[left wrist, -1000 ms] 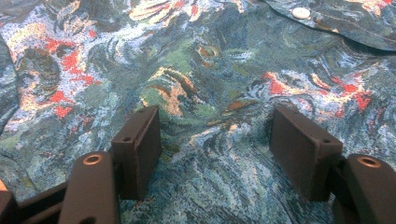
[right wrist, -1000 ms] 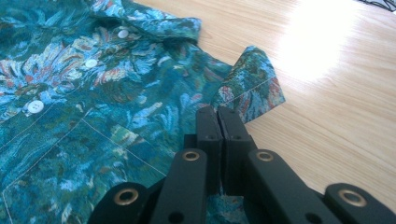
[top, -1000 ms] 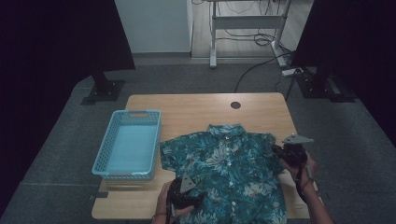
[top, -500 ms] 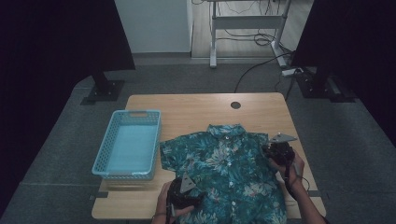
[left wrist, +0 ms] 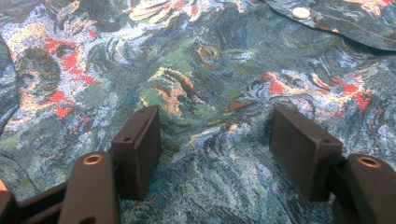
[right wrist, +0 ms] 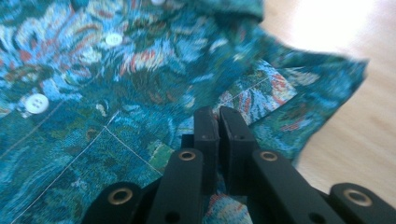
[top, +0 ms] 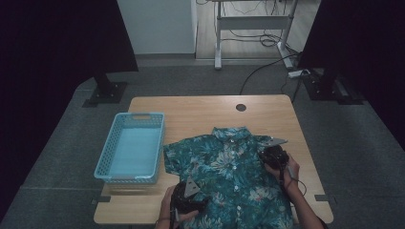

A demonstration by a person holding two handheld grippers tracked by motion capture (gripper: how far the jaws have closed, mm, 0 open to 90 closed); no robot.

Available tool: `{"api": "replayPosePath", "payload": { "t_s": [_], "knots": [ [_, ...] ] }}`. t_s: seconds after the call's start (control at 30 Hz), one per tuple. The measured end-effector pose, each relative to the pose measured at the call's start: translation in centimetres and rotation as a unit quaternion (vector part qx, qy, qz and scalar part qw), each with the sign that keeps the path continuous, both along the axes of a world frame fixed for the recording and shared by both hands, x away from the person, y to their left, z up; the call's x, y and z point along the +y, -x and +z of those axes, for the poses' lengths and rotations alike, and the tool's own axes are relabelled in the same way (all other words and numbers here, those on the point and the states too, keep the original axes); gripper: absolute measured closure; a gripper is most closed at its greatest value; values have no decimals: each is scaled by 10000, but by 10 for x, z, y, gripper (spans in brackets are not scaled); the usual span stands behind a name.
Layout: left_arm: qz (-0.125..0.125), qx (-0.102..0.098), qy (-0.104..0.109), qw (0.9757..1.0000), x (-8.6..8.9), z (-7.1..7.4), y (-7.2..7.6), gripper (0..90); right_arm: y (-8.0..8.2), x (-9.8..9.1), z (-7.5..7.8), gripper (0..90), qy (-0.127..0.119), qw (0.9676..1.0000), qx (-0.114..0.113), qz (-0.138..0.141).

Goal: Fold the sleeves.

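Wooden bench [top: 200, 110] carries a soft, limp shirt [top: 229, 181] along its near edge. Left gripper [left wrist: 219, 140] rests spread on the cloth; right gripper [right wrist: 218, 123] pinches the sleeve, a sensible hold.

Grey floor [top: 363, 157], dark curtains [top: 57, 43], white wall [top: 157, 26].
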State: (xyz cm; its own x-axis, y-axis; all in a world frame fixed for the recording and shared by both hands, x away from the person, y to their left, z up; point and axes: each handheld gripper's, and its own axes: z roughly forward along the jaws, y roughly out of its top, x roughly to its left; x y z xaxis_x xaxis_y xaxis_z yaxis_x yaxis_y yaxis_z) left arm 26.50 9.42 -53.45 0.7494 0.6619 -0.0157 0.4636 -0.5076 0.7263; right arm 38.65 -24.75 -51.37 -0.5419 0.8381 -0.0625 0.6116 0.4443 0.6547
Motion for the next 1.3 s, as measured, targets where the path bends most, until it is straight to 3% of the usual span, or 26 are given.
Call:
{"api": "replayPosePath", "payload": {
  "t_s": [0.1,0.23,0.4,0.57,0.73,0.9,1.13,1.3],
  "knots": [
    [-1,3,-3,10000,0,0,0,336,-1,2,-7,808,28,10000,67,-22],
    [-1,3,-2,10000,0,0,0,336,0,1,-8,666,-105,9998,127,79],
    [-2,2,-3,10000,0,0,0,336,10,-10,3,502,-393,9992,-58,-73],
    [-3,2,-6,10000,0,0,0,336,22,-29,16,438,-595,9979,-207,-178],
    [-2,2,-5,10000,0,0,0,336,35,-49,17,414,-743,9968,-160,-239],
    [-3,1,-6,10000,0,0,0,336,47,-61,11,439,-844,9962,-51,-189],
    [-2,0,-6,10000,0,0,0,336,58,-56,7,777,-655,9978,-50,2],
    [-2,-2,-3,10000,0,0,0,336,67,-41,8,827,-525,9983,-48,254]
  ]
}}
